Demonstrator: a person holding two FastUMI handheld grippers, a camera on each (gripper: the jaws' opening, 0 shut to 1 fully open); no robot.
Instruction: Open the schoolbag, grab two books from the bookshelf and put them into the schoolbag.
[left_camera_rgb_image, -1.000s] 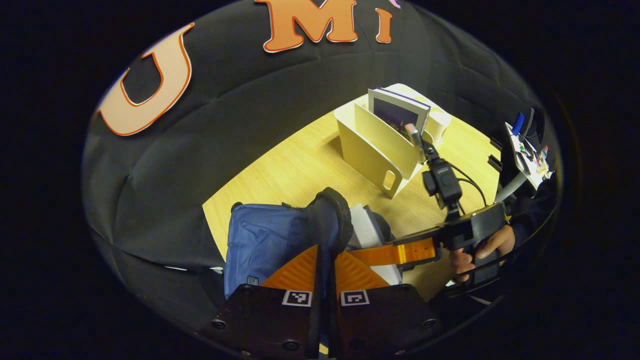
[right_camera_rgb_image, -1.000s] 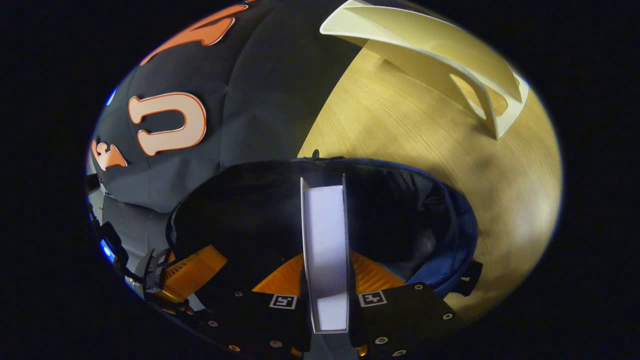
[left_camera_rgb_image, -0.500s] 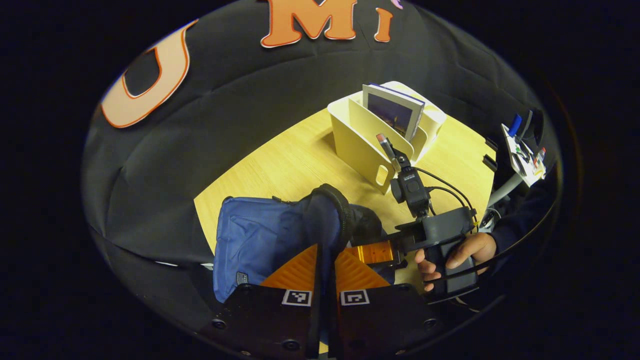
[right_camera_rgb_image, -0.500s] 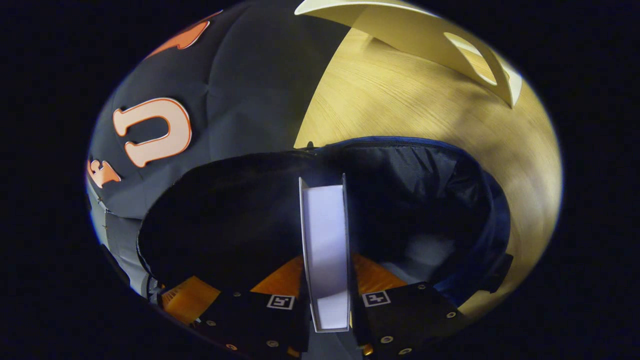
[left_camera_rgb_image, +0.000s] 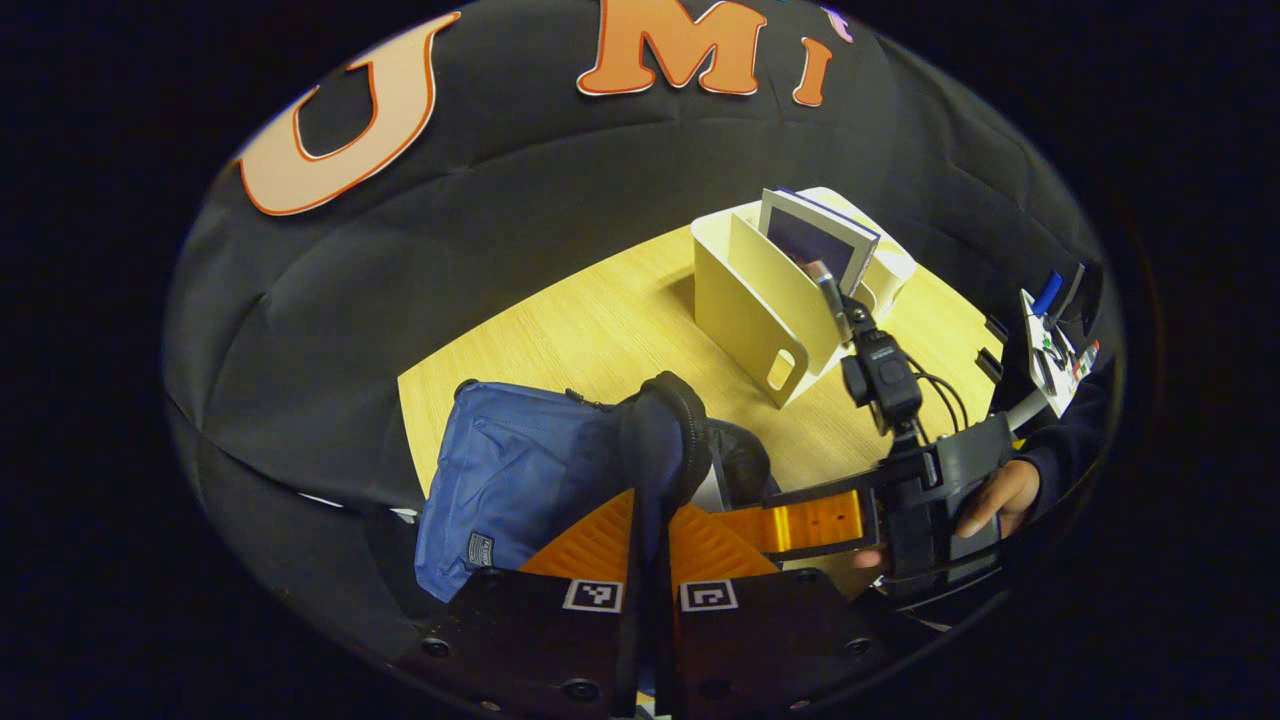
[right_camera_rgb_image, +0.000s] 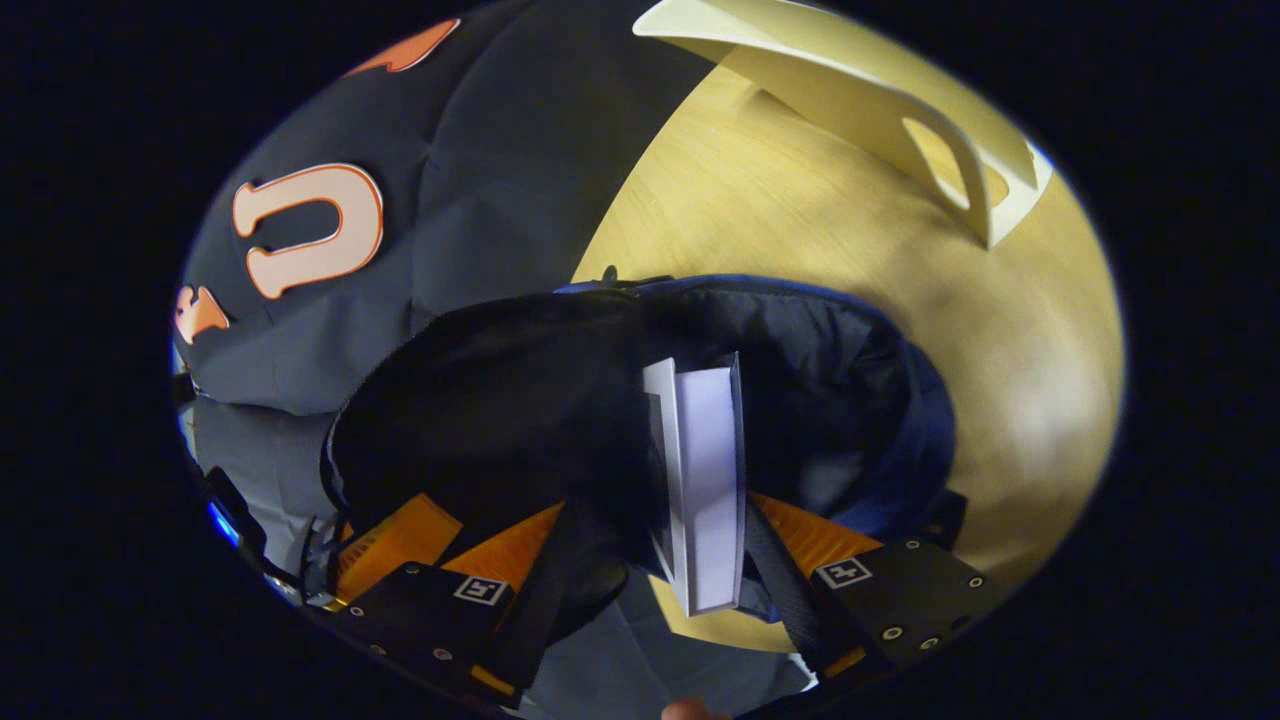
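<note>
Left gripper view: one blue schoolbag (left_camera_rgb_image: 510, 475) lower centre, its rim pinched in the left gripper (left_camera_rgb_image: 652, 545) jaws; one book (left_camera_rgb_image: 820, 235) in the bookshelf (left_camera_rgb_image: 750, 320). Right gripper (right_camera_rgb_image: 660, 540) jaws apart; one white-paged book (right_camera_rgb_image: 705, 480) in the bag.

The left gripper (left_camera_rgb_image: 650, 530) is pinching tight, its two fingers pressed close together. The right gripper (right_camera_rgb_image: 660, 540) is spreading its fingers wide apart. A hand (left_camera_rgb_image: 985, 495) in a dark sleeve is holding the right gripper's handle.
</note>
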